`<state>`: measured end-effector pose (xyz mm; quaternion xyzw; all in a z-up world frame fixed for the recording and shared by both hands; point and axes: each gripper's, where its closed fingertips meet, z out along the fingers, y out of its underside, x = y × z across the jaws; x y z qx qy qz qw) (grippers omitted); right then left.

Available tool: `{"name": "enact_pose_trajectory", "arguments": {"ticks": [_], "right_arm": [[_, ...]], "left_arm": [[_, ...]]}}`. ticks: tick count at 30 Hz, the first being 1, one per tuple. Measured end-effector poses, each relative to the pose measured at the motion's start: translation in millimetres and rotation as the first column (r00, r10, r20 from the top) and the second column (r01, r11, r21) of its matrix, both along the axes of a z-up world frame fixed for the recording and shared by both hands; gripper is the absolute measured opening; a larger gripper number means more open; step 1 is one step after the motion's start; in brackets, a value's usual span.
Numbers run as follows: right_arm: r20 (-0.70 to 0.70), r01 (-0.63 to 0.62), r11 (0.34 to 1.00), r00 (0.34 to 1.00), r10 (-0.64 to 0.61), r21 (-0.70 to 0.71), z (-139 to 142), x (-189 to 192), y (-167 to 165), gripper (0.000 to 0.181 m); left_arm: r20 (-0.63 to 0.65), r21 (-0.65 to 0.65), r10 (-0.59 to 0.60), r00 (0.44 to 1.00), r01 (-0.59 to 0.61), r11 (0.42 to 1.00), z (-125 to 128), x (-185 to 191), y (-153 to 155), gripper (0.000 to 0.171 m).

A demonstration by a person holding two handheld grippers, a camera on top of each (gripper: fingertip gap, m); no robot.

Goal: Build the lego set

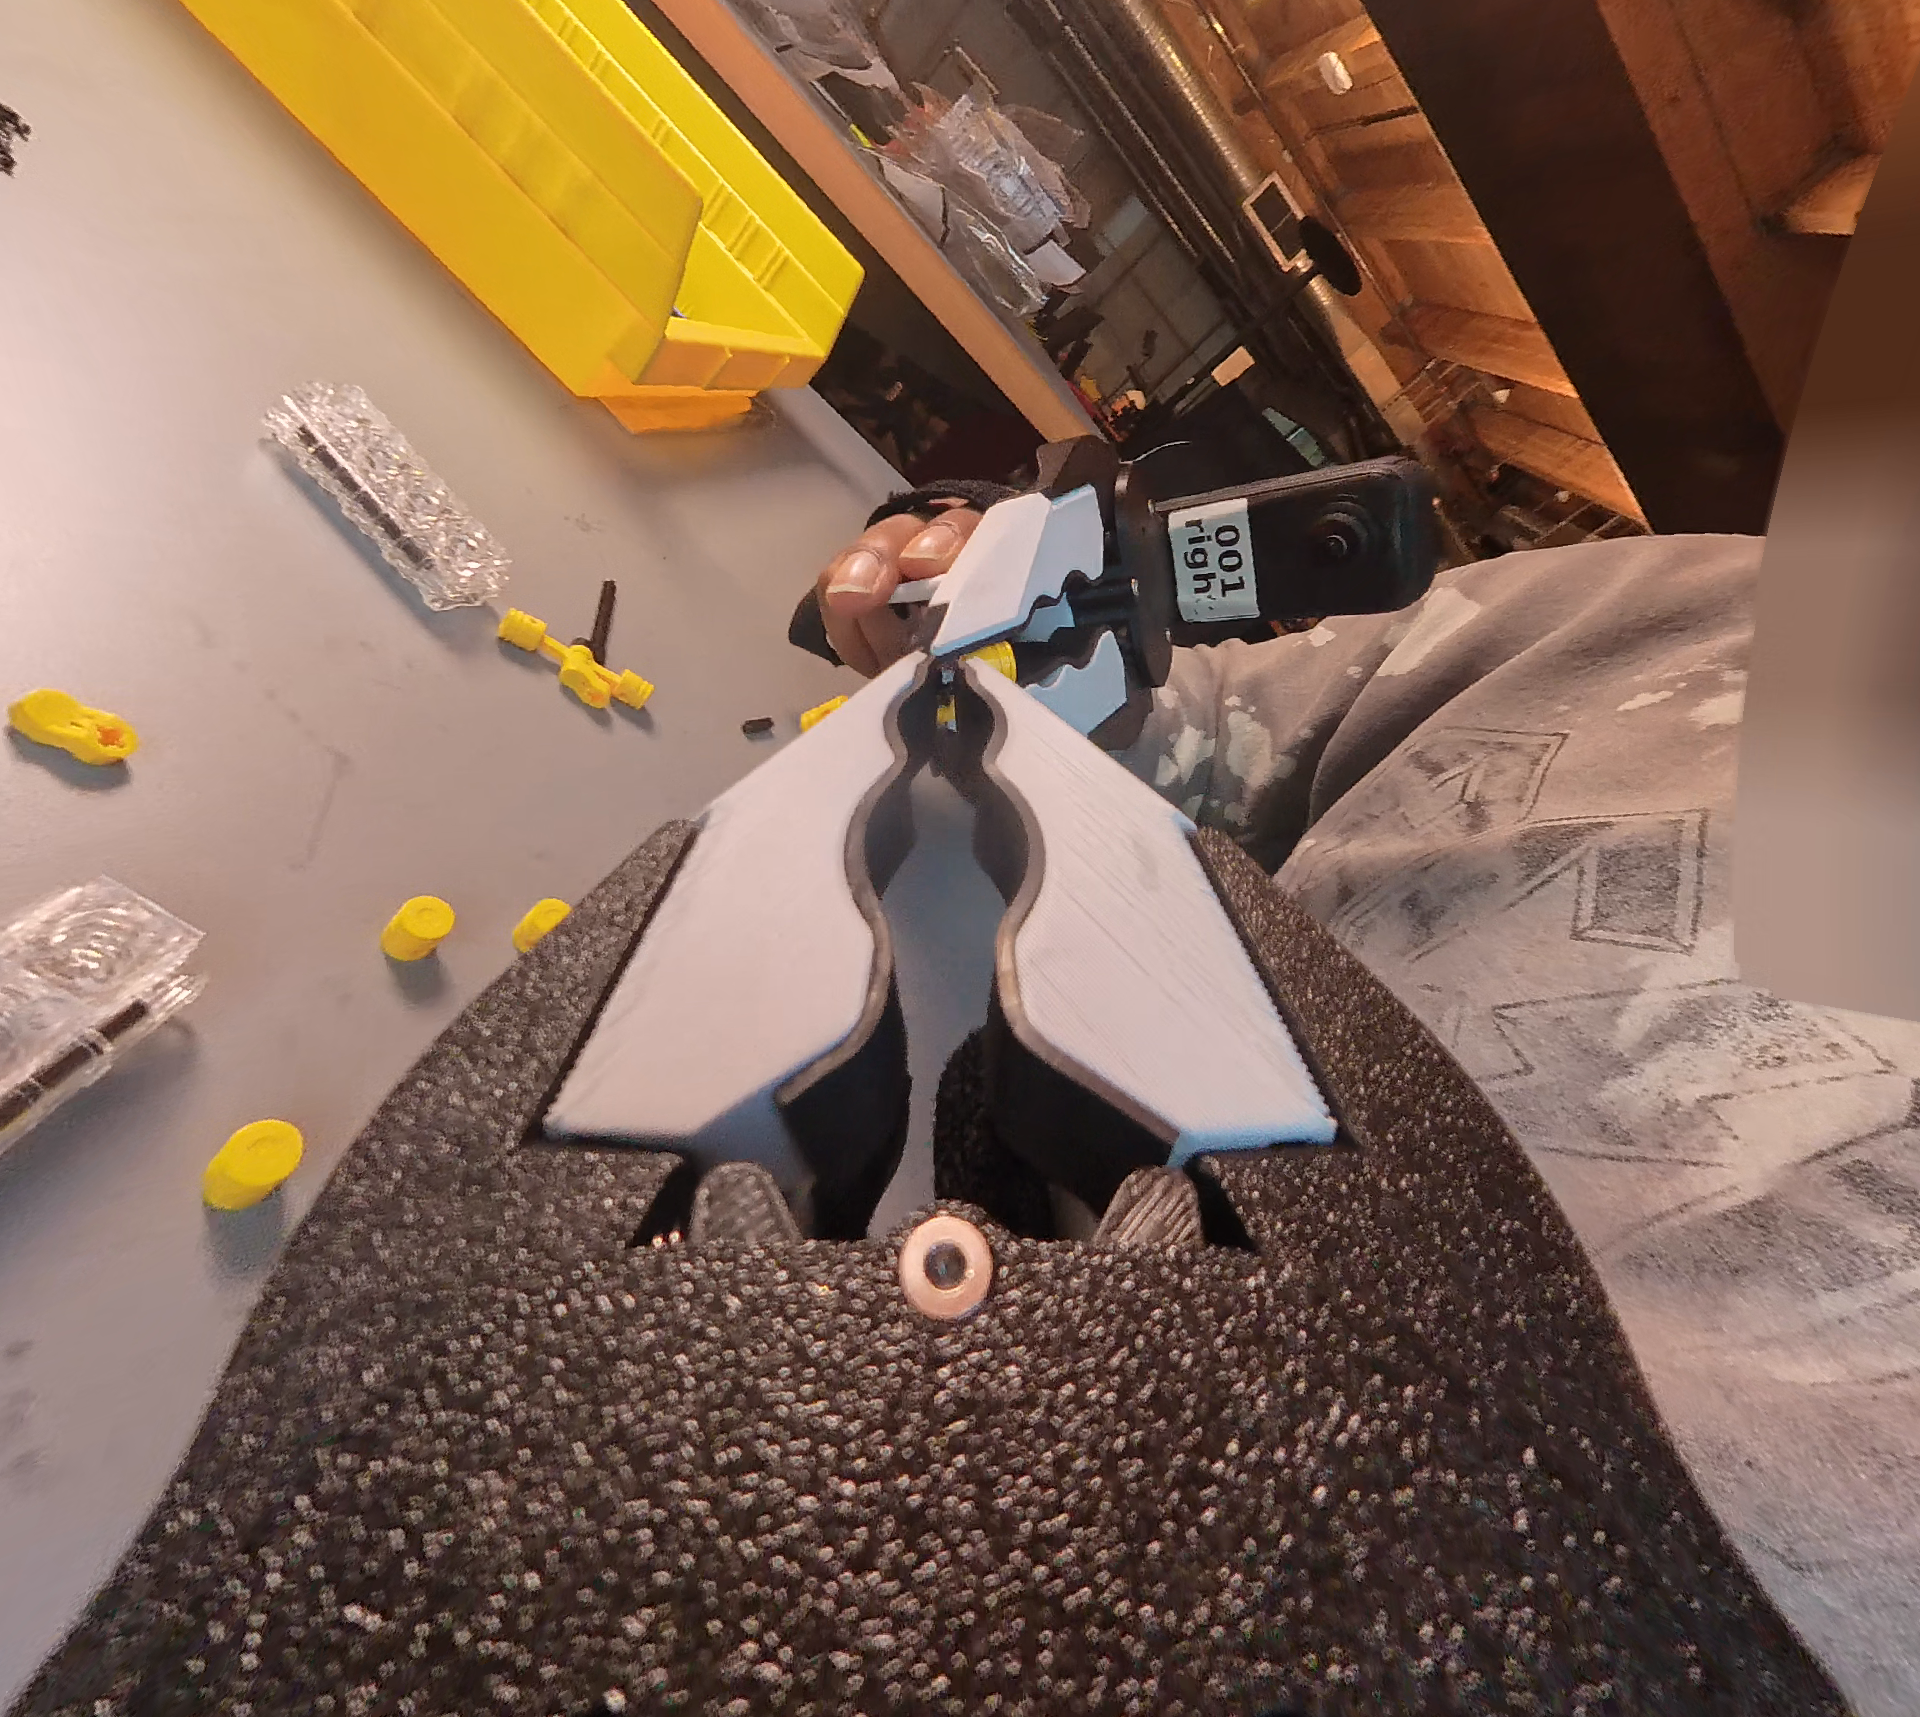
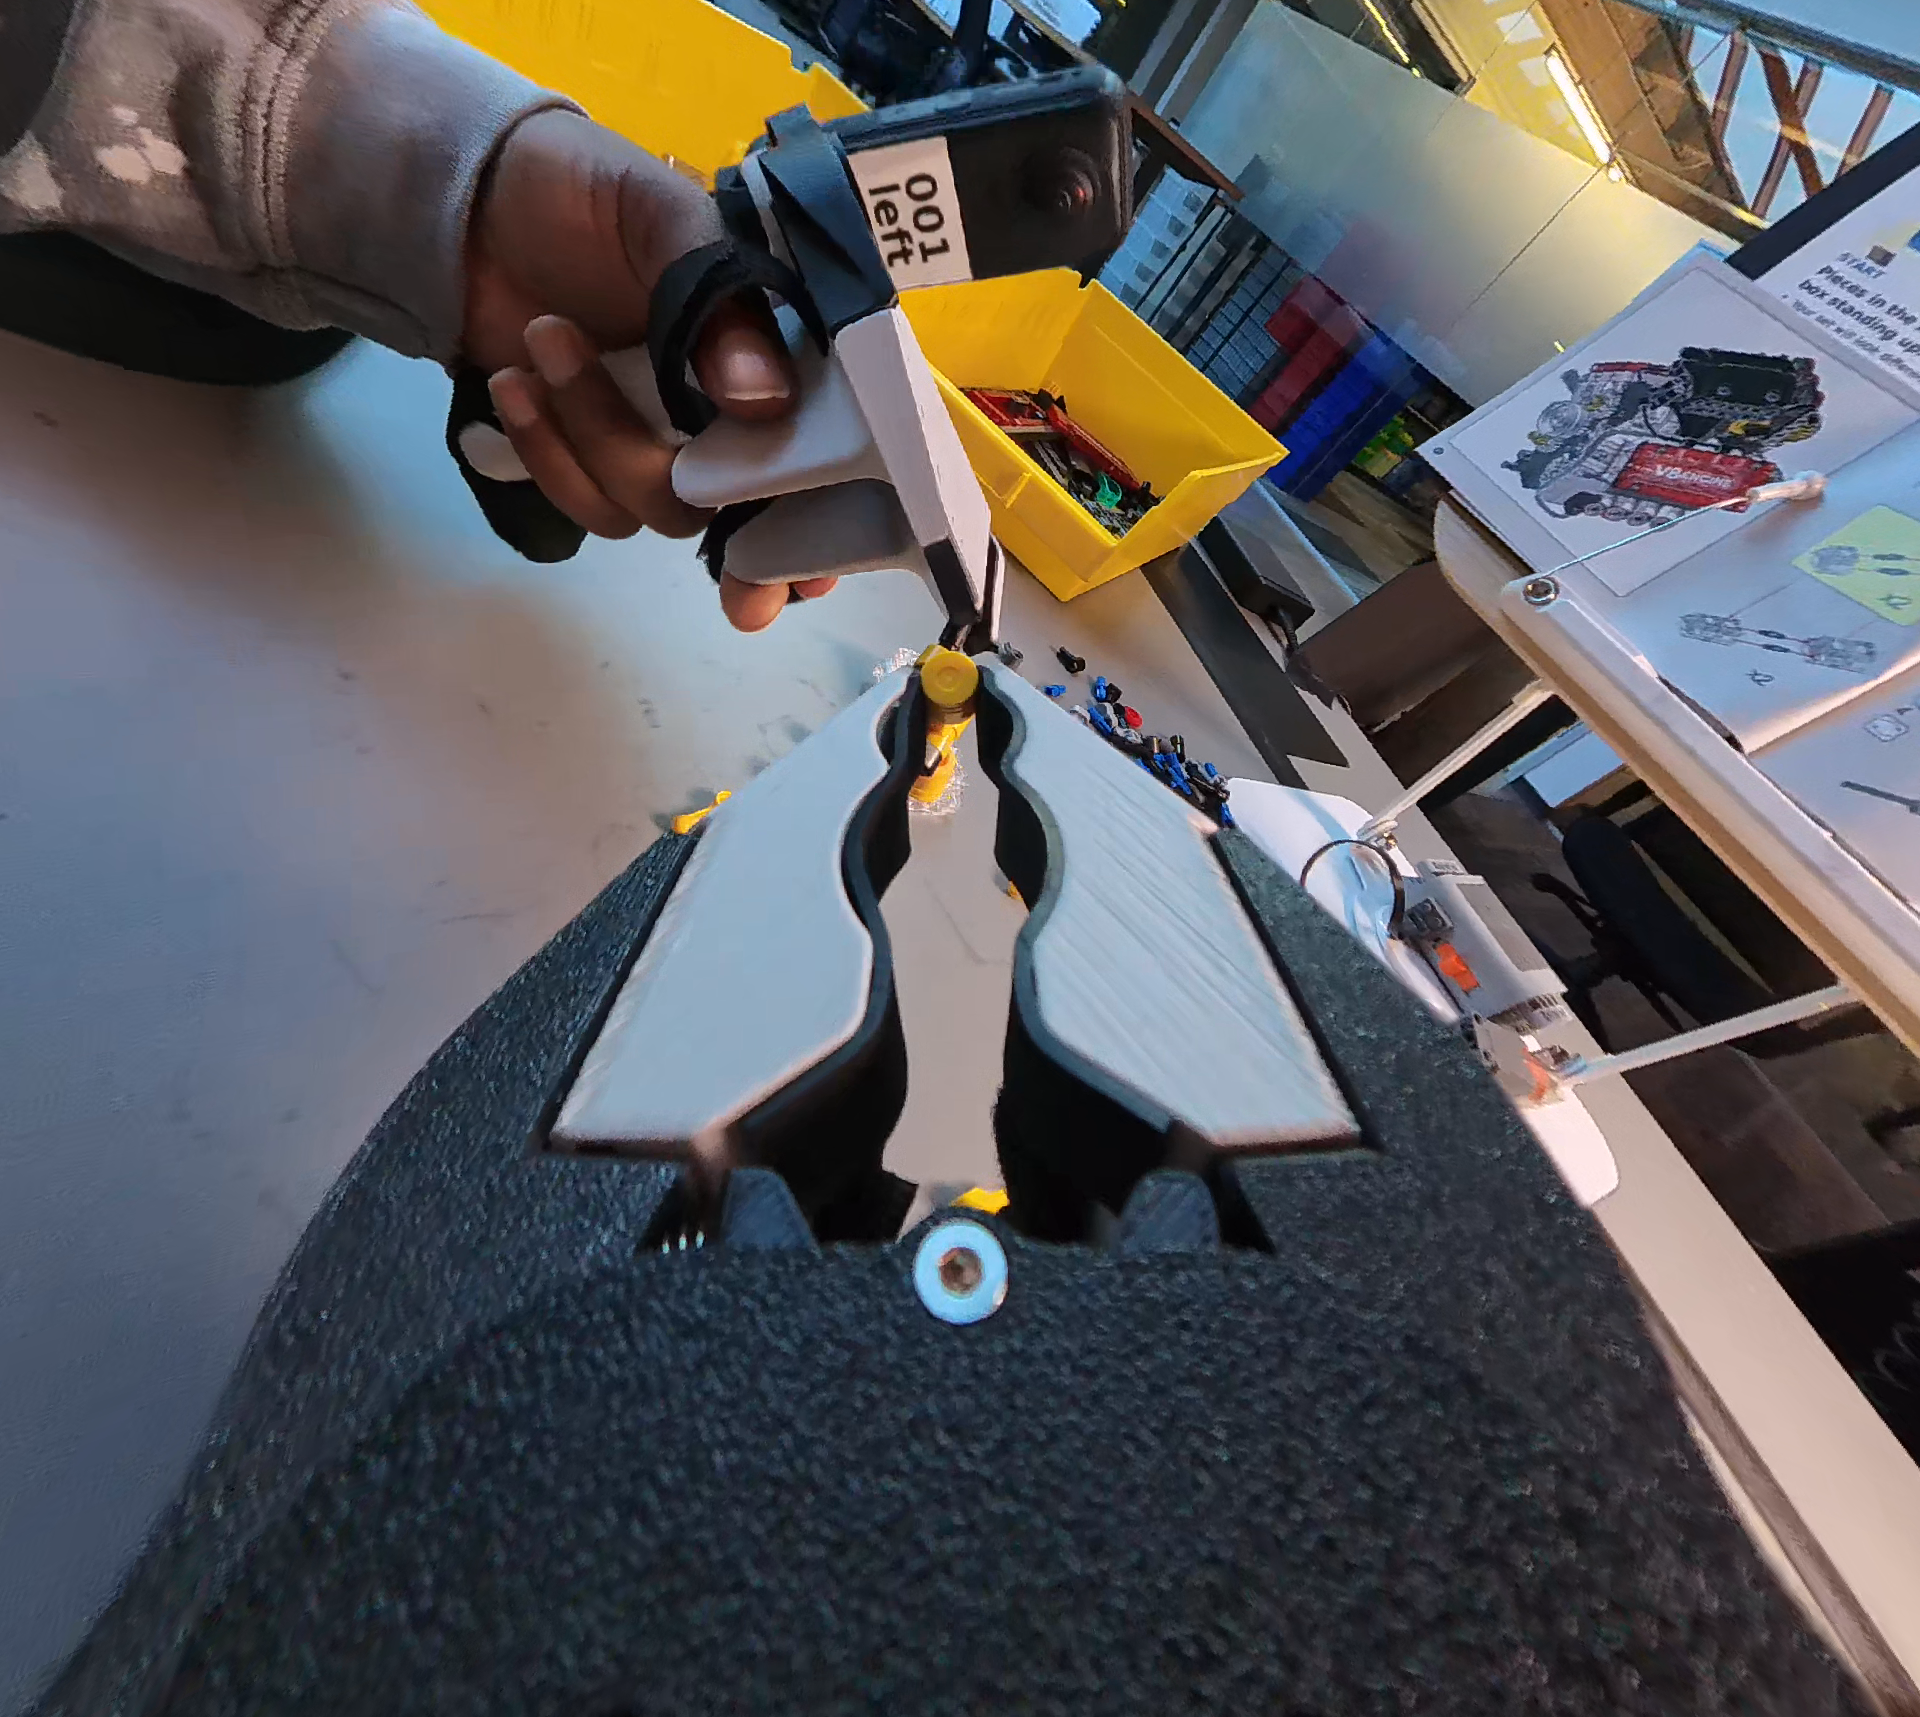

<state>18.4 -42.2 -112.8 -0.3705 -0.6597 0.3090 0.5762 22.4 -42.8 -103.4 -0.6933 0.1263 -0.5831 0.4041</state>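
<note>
**Two grippers meet on a small yellow part above the surface**

The right gripper (image 2: pixel 948 711) has its jaws nearly closed on a yellow piston piece (image 2: pixel 943 693), a round cap on a short rod, held at the fingertips. The left gripper (image 1: pixel 943 701) meets it tip to tip, its jaws drawn close together around a small dark and yellow bit (image 1: pixel 945 709); what exactly it pinches is too small to tell. Both are held above the grey surface (image 1: pixel 208 317).

On the surface lie yellow cylinders (image 1: pixel 417 926), a yellow linked assembly (image 1: pixel 575 661), clear plastic bags (image 1: pixel 387 495) and a scatter of tiny blue and black pins (image 2: pixel 1148 737). Farther off stand a yellow bin (image 2: pixel 1091 420) with mixed parts, stacked yellow bins (image 1: pixel 468 109), and an instruction sheet on a stand (image 2: pixel 1683 462).
</note>
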Motion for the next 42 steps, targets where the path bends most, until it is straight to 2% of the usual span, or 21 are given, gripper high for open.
{"name": "enact_pose_trajectory", "arguments": {"ticks": [6,20,24,26,29,32,37,42], "right_arm": [[0.017,-0.045,0.998,0.999,0.044,0.045,-1.9,2.3,-6.0,0.008],[0.032,-0.044,0.998,0.999,0.042,0.044,-4.2,2.9,-5.0,0.008],[0.016,-0.045,0.999,0.999,0.044,0.03,0.5,1.1,-1.4,0.008],[-0.002,-0.062,0.998,0.998,0.062,-0.007,4.0,2.6,-1.4,0.008],[-0.008,-0.062,0.997,0.998,0.062,-0.052,3.9,4.6,1.1,0.008],[-0.028,-0.069,0.988,0.997,0.066,-0.135,7.0,3.7,1.1,0.008],[-0.132,-0.133,0.896,0.988,0.084,-0.423,23.1,3.7,3.7,0.009],[-0.246,-0.234,0.704,0.965,0.086,-0.671,38.9,2.7,5.2,0.008]], "left_arm": [[0.031,-0.03,-0.068,0.997,0.069,0.997,-2.6,3.7,-5.8,0.003],[0.043,-0.037,-0.066,0.997,0.068,0.997,-5.6,6.1,-4.3,0.004],[-0.016,0.046,-0.043,0.999,0.044,0.998,-1.2,2.2,-2.7,0.005],[-0.029,0.073,-0.041,0.999,0.043,0.996,1.1,0.5,-3.1,0.025],[0.027,0.11,-0.003,1.0,0.0,0.994,10.6,-6.7,-1.1,0.022],[0.005,0.139,0.003,1.0,-0.003,0.99,10.5,-2.6,-2.3,0.021],[-0.042,0.237,0.027,0.999,-0.016,0.971,14.6,1.5,-5.2,0.024],[-0.13,0.337,0.084,0.988,-0.036,0.941,12.0,4.6,-3.8,0.03]]}}
